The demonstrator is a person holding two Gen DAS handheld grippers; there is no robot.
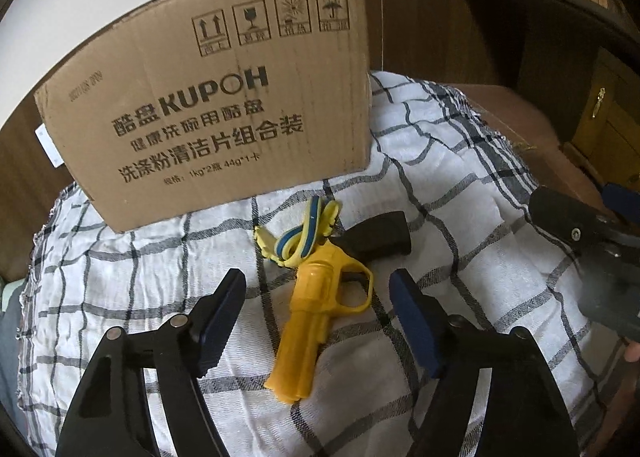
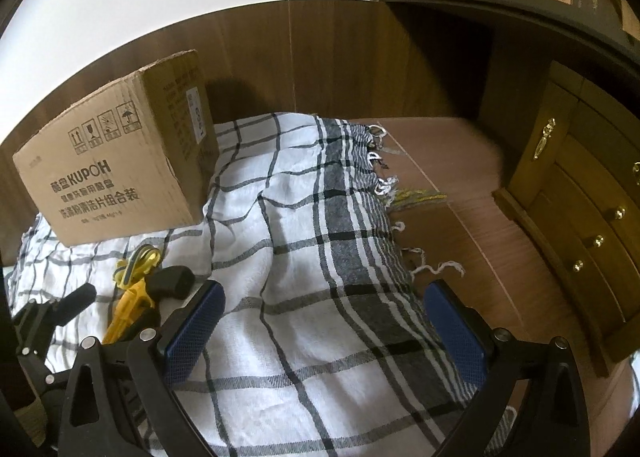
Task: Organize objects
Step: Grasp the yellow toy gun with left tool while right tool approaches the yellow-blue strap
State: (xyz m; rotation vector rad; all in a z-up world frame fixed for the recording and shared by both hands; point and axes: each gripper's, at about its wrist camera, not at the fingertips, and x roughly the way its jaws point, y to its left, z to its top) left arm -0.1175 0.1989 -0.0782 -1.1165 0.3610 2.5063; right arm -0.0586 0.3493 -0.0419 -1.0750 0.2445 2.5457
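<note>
A yellow toy revolver (image 1: 308,321) with a black grip (image 1: 380,235) lies on the checked cloth (image 1: 140,285), barrel toward me. A yellow and blue winged toy (image 1: 298,235) lies at its far end. My left gripper (image 1: 320,297) is open, its fingers on either side of the revolver, just above it. My right gripper (image 2: 324,321) is open and empty over bare cloth (image 2: 304,241), to the right of the toys. The revolver (image 2: 130,307) and winged toy (image 2: 136,263) show at the left of the right wrist view. The left gripper (image 2: 60,309) shows there too.
A brown KUPOH cardboard box (image 1: 216,105) stands on the cloth behind the toys; it also shows in the right wrist view (image 2: 108,173). A wooden drawer chest (image 2: 580,209) stands at the right on the wooden tabletop (image 2: 460,241). A wood panel wall is behind.
</note>
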